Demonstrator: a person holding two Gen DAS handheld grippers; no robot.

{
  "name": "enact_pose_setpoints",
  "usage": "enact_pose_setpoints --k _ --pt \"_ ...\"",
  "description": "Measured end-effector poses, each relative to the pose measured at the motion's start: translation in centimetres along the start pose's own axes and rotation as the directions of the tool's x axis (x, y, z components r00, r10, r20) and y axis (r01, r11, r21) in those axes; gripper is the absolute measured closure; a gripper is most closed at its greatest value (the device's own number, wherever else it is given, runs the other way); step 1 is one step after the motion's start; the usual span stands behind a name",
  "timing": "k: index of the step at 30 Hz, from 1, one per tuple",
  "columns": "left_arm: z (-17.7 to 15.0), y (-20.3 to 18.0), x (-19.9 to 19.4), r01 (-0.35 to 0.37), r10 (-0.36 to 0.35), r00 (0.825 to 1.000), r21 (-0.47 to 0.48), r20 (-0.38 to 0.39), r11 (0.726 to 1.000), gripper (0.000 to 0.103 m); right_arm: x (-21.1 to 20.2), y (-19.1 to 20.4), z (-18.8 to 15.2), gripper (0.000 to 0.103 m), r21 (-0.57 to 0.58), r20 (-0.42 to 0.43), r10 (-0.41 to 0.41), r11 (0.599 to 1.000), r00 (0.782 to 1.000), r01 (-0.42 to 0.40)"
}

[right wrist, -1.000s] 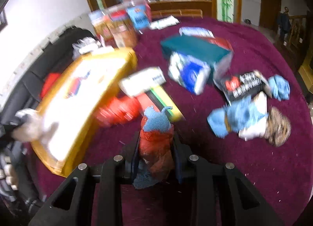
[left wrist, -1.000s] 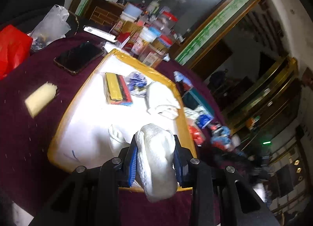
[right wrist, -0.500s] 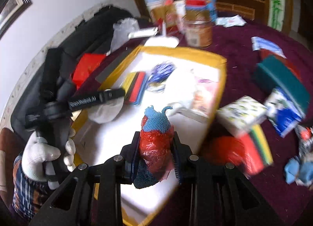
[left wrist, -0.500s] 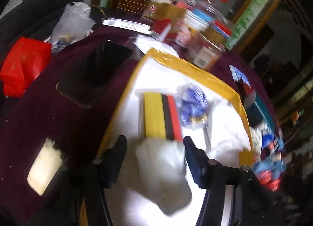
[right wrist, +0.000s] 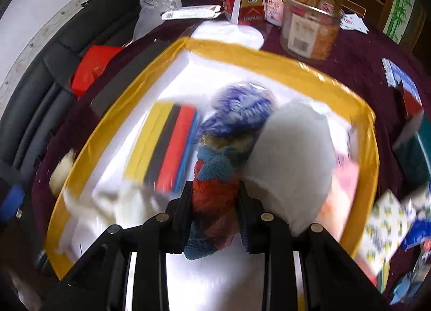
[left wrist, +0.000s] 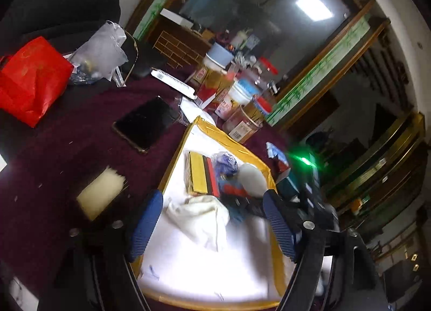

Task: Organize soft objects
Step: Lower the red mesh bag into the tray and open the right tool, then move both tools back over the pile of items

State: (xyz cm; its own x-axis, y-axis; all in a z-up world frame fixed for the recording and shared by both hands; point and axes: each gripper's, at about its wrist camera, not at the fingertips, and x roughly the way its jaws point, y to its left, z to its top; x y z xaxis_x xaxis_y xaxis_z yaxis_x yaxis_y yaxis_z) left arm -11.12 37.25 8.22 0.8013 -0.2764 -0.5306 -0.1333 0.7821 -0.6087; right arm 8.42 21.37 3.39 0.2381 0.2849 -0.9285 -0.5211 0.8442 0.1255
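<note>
A yellow-rimmed white tray [left wrist: 175,157] [right wrist: 272,58] lies on the maroon tablecloth. In it lie a striped yellow, black and red sponge pack [left wrist: 200,176] [right wrist: 167,144], a blue-white scrubber [left wrist: 226,167] [right wrist: 239,109], a pale rounded cloth [right wrist: 293,160] and a white cloth bundle [left wrist: 202,219] [right wrist: 107,203]. My left gripper [left wrist: 212,224] is open, the white bundle lying on the tray between its blue pads. My right gripper [right wrist: 215,203] is shut on a red-and-blue cloth bundle [right wrist: 212,176] over the tray's middle; it also shows in the left wrist view [left wrist: 234,200].
A black phone [left wrist: 145,122], a cream sponge [left wrist: 101,195], a red bag [left wrist: 29,79] and a clear plastic bag [left wrist: 102,49] lie left of the tray. Jars and boxes [right wrist: 309,23] stand behind it. Boxes and packets [right wrist: 385,224] lie to its right.
My left gripper has opened and let the white bundle down onto the tray. My right gripper has carried the red-and-blue bundle further in over the tray.
</note>
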Motion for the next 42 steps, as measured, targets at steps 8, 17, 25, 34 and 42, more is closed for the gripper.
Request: enact_pose_setpoints --k 8,17,25,34,42 --pt "-2.1 1.9 -3.0 0.046 -0.043 0.998 -0.073 0.039 0.996 0.021 0.9 1.3 2.9 0.069 -0.022 0.023 -0.013 1.0 1.0 0.013" --pt "-3.3 3.8 -5.1 0.004 0.005 0.996 -0.102 0.085 0.995 0.016 -5.0 5.2 -4.0 0.036 -0.196 0.008 0.058 0.979 0.998 -0.056" --pt "-3.9 4.4 -5.0 -0.045 0.053 0.996 -0.106 0.075 0.993 0.016 0.1 8.4 -2.2 0.085 -0.242 -0.042 -0.049 0.969 0.998 0.037" --pt "-4.2 3.0 -6.2 -0.065 0.07 0.995 -0.068 0.074 0.996 0.015 -5.8 4.5 -2.5 0.07 -0.125 0.098 0.061 0.991 0.993 -0.049" --pt "-5.1 -0.1 -4.6 -0.018 0.018 0.999 -0.011 0.037 1.0 0.014 -21.4 -5.9 -15.7 0.0 0.11 0.668 -0.253 0.964 0.7 0.244"
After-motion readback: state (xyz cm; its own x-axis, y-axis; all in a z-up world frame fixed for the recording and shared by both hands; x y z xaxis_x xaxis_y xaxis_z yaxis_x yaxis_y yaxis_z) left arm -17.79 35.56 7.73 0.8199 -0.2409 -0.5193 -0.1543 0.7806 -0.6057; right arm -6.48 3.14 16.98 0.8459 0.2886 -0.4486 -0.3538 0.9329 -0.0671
